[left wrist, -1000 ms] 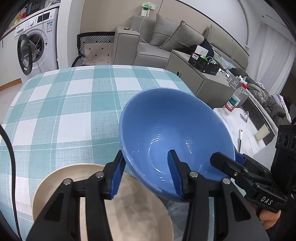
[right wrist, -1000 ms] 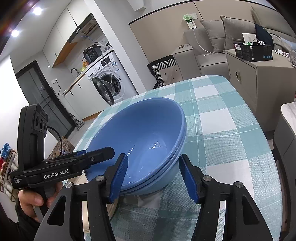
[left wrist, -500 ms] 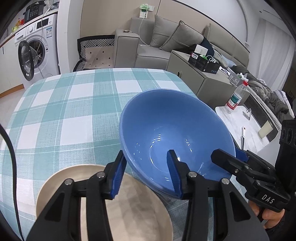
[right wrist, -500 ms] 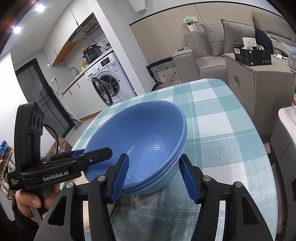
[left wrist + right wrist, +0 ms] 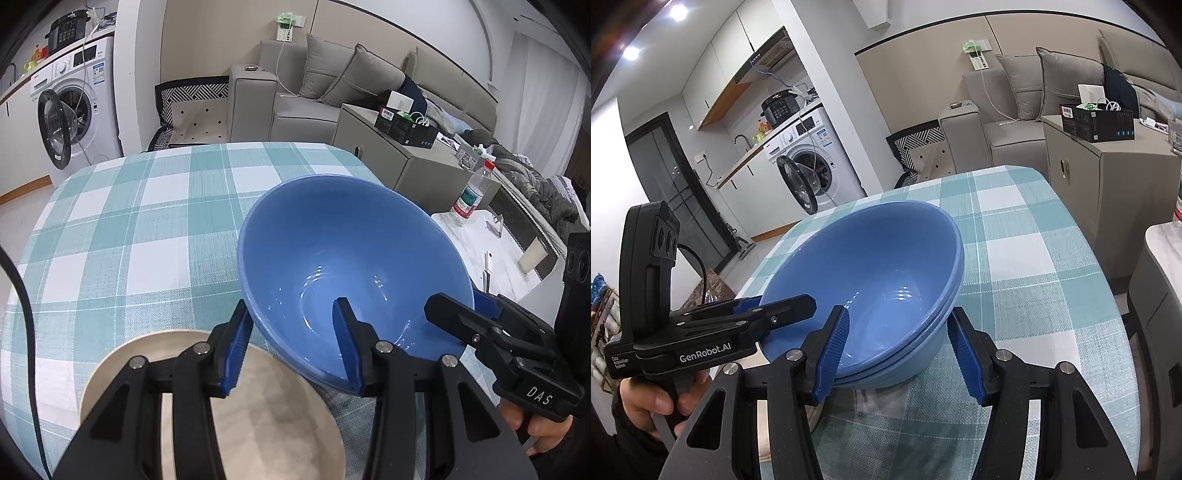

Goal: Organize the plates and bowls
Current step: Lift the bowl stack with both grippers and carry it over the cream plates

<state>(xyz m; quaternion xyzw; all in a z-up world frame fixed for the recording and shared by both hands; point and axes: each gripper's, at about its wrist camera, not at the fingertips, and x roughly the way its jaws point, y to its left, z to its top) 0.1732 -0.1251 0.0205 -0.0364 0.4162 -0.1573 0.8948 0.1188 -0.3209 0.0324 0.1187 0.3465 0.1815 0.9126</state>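
Two blue bowls (image 5: 343,251), nested and tilted, are the task's thing here.

Left wrist view: vs. 1 s ago the bowls sit in the same place between the fingers, but the checked counter (image 5: 129,229) has slid lower and more room shows above it. So I judge the stack is being carried, not resting. The left gripper (image 5: 291,347) is astride the rim, one finger inside and one outside, pinching the wall. The right gripper (image 5: 461,302) does the same at the opposite rim. A beige plate (image 5: 258,417) lies under the left gripper at the near edge of the counter, w/ the stack partly over it. Nesting is done; setting down is left. Behind: washing machine (image 5: 70,122), grey sofa (image 5: 314,99), water bottle (image 5: 472,192).

Right wrist view: both rims are clear. The right gripper pinches the stack wall, its outer pad on the lower bowl. The bowls hang toward the right edge of the counter, its cloth teal-and-white check. A grey cabinet (image 5: 1108,173) stands just beside that edge.
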